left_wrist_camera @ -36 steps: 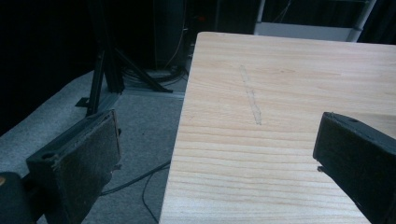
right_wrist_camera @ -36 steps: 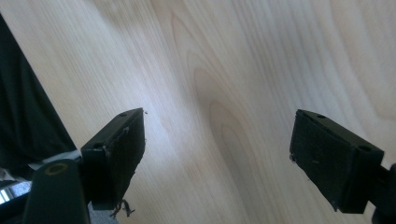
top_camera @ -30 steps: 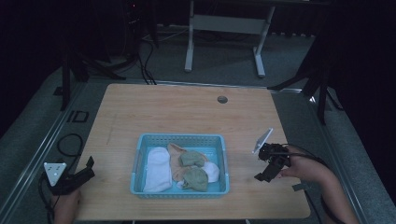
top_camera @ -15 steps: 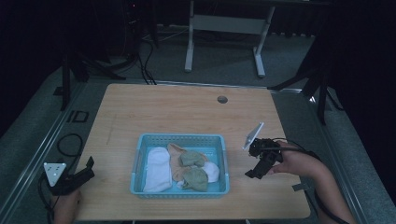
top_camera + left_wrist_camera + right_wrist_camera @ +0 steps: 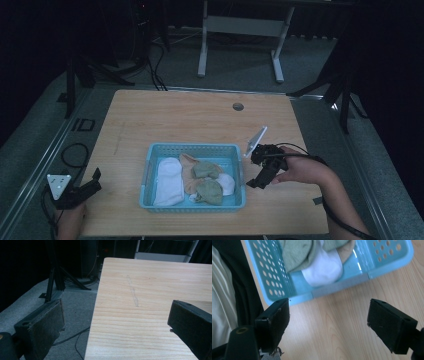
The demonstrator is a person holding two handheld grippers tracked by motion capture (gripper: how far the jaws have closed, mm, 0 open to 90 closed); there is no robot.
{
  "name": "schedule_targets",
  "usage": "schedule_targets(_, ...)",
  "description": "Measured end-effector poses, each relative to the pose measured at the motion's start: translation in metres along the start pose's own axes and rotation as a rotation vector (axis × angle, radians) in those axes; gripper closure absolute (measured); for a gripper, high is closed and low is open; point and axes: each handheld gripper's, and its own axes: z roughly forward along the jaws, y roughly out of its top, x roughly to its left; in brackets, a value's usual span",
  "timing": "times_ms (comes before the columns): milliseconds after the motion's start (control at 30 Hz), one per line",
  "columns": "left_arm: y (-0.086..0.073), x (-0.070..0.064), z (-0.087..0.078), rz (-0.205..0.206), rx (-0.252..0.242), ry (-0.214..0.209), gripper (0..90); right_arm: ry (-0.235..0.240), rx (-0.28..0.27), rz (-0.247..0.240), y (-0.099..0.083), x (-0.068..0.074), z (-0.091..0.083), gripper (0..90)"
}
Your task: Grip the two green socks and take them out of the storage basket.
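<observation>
A light blue perforated basket (image 5: 150, 165) sits near the table's front edge. It holds a white sock (image 5: 168, 180), green socks (image 5: 209, 191) and a tan one (image 5: 189, 161). My right gripper (image 5: 253, 183) hovers open just right of the basket, its jaws tilted down toward the basket's right wall. In the right gripper view the basket wall (image 5: 342, 285) lies just beyond my open right gripper (image 5: 328, 317), with a white sock (image 5: 324, 270) and a green sock (image 5: 297, 252) inside. My left gripper (image 5: 94, 181) rests open at the table's front left corner; the left gripper (image 5: 116, 325) frames bare wood.
The wooden table (image 5: 190, 120) has a round cable hole (image 5: 238, 106) at the back. Cables (image 5: 75, 155) lie on the grey floor to the left. A white desk frame (image 5: 240, 30) stands behind the table. A faint scratch (image 5: 132, 292) marks the wood.
My right gripper has moved left toward the basket and tilted its jaws down at the basket's right wall. The left gripper has stayed put.
</observation>
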Motion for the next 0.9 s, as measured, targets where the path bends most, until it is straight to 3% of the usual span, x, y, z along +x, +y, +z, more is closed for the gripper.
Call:
schedule_targets(100, 0.0, 0.0, 0.0, -0.002, 0.0, -0.001, 0.4, -0.011, -0.014, -0.047, 0.01, 0.004, 0.004, 13.2)
schedule_targets(300, 0.0, 0.0, 0.0, -0.003, 0.0, -0.002, 0.3, 0.002, -0.051, -0.056, 0.026, 0.007, 0.011, 12.2)
schedule_targets(567, 0.0, 0.001, 0.0, -0.003, 0.001, -0.005, 0.4, -0.015, -0.009, -0.064, 0.047, 0.012, 0.039, 17.9)
schedule_targets(633, 0.0, 0.001, 0.0, -0.004, 0.002, -0.006, 0.3, -0.006, 0.001, -0.067, 0.051, 0.012, 0.046, 21.5)
schedule_targets(800, 0.0, 0.001, 0.0, -0.001, 0.002, -0.008, 0.3, 0.068, 0.006, -0.09, 0.061, 0.017, 0.061, 25.7)
schedule_targets(900, 0.0, 0.001, 0.0, -0.001, 0.001, -0.009, 0.3, 0.074, 0.027, -0.108, 0.064, 0.021, 0.069, 28.5)
